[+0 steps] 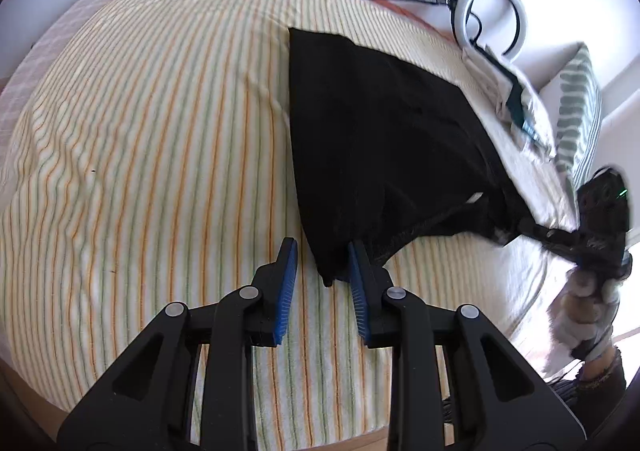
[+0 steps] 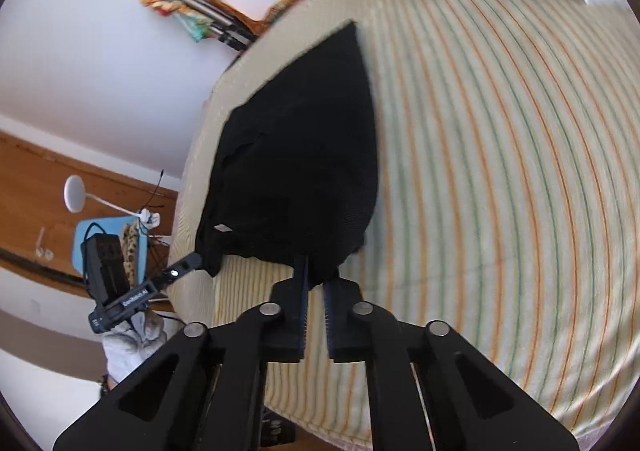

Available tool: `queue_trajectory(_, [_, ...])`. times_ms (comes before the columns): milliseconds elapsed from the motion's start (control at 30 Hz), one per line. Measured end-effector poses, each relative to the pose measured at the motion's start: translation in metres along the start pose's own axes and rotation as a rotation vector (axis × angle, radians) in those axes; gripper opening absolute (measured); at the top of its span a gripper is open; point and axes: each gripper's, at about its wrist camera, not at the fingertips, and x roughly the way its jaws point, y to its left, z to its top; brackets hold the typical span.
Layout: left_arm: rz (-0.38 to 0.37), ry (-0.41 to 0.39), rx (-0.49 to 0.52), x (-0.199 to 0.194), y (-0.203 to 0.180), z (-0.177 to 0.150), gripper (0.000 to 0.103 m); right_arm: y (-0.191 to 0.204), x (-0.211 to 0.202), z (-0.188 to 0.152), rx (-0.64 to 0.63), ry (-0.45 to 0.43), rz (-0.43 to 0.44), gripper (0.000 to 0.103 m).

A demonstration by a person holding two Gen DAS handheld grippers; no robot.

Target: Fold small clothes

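On a bed's orange-and-green striped sheet (image 1: 160,139), a limp, light black knit garment (image 1: 380,131) sags between the right gripper (image 2: 316,283), clamped on one near corner, and the left gripper (image 1: 322,263), jaws parted around the other; corners look the surest handholds.

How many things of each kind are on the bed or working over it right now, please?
Black garment: 1
Striped bedcover: 1
Striped pillow: 1
Hand-held grippers: 2, the left hand-held gripper and the right hand-held gripper
Total: 5
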Motion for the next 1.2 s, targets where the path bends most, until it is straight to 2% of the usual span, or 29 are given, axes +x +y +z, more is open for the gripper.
queue_trajectory(33, [0.011,-0.005,0.013,0.0,-0.002,-0.001,0.011,0.006,-0.003,0.0,-0.013,-0.014,-0.002,0.003])
queue_trajectory(100, [0.006,-0.014,0.028,-0.005,-0.005,-0.002,0.009,0.013,-0.013,0.001,-0.011,-0.039,0.038,0.003])
queue_trajectory(167, [0.036,-0.029,0.05,-0.008,-0.005,-0.002,0.009,0.015,-0.021,0.003,-0.011,-0.058,0.045,0.002])
queue_trajectory(233, [0.067,-0.03,0.066,-0.008,-0.005,-0.003,0.009,0.011,-0.02,0.004,-0.022,-0.041,-0.016,0.002])
queue_trajectory(300, [0.068,-0.021,0.074,-0.007,-0.005,-0.005,0.009,0.016,-0.008,-0.001,-0.093,0.002,-0.145,0.004])
queue_trajectory(333, [0.078,-0.016,0.087,-0.008,-0.008,-0.006,0.009,0.02,-0.002,-0.003,-0.129,0.022,-0.185,0.007])
queue_trajectory(400, [0.076,-0.021,0.114,-0.011,-0.012,-0.006,0.009,0.028,0.004,-0.005,-0.186,0.048,-0.233,0.007])
queue_trajectory(500, [0.062,-0.032,0.149,-0.022,-0.02,0.001,0.011,0.046,-0.006,0.002,-0.272,0.018,-0.219,0.011])
queue_trajectory(567, [0.047,-0.067,0.156,-0.032,-0.022,0.014,0.025,0.057,-0.016,0.011,-0.32,-0.009,-0.186,0.019])
queue_trajectory(600, [0.046,-0.085,0.152,-0.034,-0.022,0.022,0.037,0.06,-0.021,0.017,-0.338,-0.03,-0.166,0.021])
queue_trajectory(633, [0.046,-0.102,0.143,-0.036,-0.019,0.031,0.039,0.062,-0.025,0.026,-0.346,-0.053,-0.146,0.025])
queue_trajectory(733, [0.011,-0.116,0.105,-0.036,-0.005,0.063,0.039,0.059,-0.031,0.051,-0.334,-0.078,-0.084,0.026])
queue_trajectory(833, [-0.029,-0.146,0.064,-0.034,0.008,0.088,0.039,0.053,-0.027,0.074,-0.312,-0.123,-0.079,0.026])
queue_trajectory(1067, [-0.101,-0.144,-0.083,0.02,0.041,0.137,0.039,0.021,0.013,0.125,-0.221,-0.165,-0.131,0.026])
queue_trajectory(1200, [-0.131,-0.163,-0.15,0.044,0.053,0.157,0.039,0.01,0.034,0.149,-0.171,-0.189,-0.067,0.026])
